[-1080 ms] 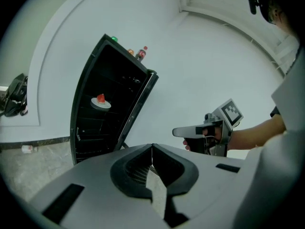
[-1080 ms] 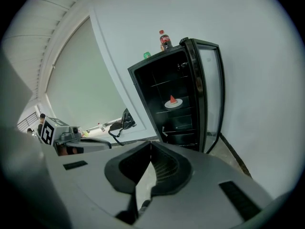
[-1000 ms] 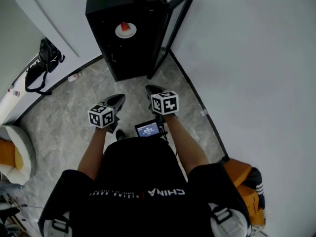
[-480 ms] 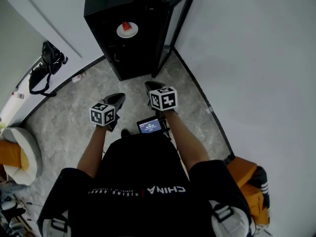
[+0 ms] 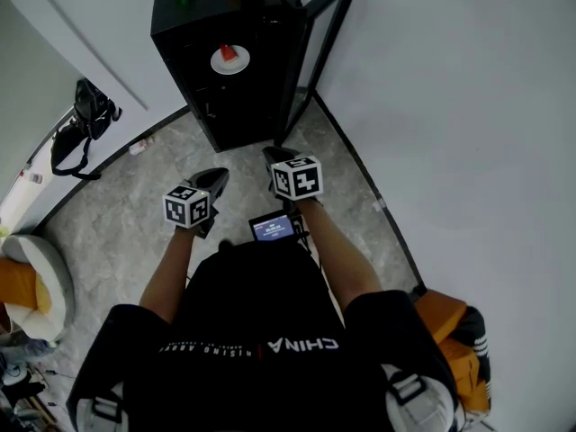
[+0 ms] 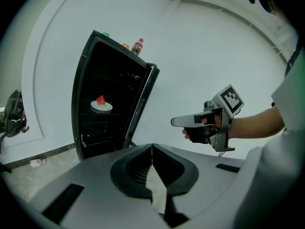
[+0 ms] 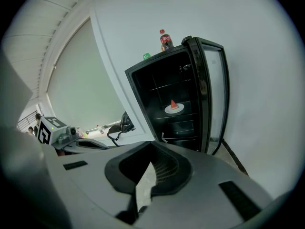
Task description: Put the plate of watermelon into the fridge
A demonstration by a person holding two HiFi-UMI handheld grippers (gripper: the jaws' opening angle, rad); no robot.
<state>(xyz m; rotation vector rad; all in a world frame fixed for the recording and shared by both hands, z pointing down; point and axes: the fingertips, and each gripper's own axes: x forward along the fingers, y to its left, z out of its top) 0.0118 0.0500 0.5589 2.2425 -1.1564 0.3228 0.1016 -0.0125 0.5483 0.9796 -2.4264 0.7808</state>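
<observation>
A white plate (image 5: 229, 59) with a red watermelon wedge (image 5: 229, 52) sits on a middle shelf inside the open black fridge (image 5: 202, 25). The plate (image 6: 101, 107) shows in the left gripper view, and the plate (image 7: 174, 109) in the right gripper view. My left gripper (image 5: 219, 178) and right gripper (image 5: 274, 157) hang side by side in front of the fridge, well short of it, above the floor. Both are shut with nothing in them. The left gripper's (image 6: 152, 147) jaws meet, and so do the right gripper's (image 7: 150, 144). Each sees the other: the right gripper (image 6: 175, 122) and the left gripper (image 7: 105, 145).
The fridge's glass door (image 5: 326, 34) stands swung out to the right. A cola bottle (image 7: 165, 40) and a green-capped one (image 7: 147, 56) stand on the fridge top. A black bag (image 5: 76, 120) lies by the left wall. An orange bag (image 5: 450, 327) sits at the lower right.
Both grippers have edged slightly closer to the fridge, side by side. Their jaws are shut as before, and the plate sits where it was.
</observation>
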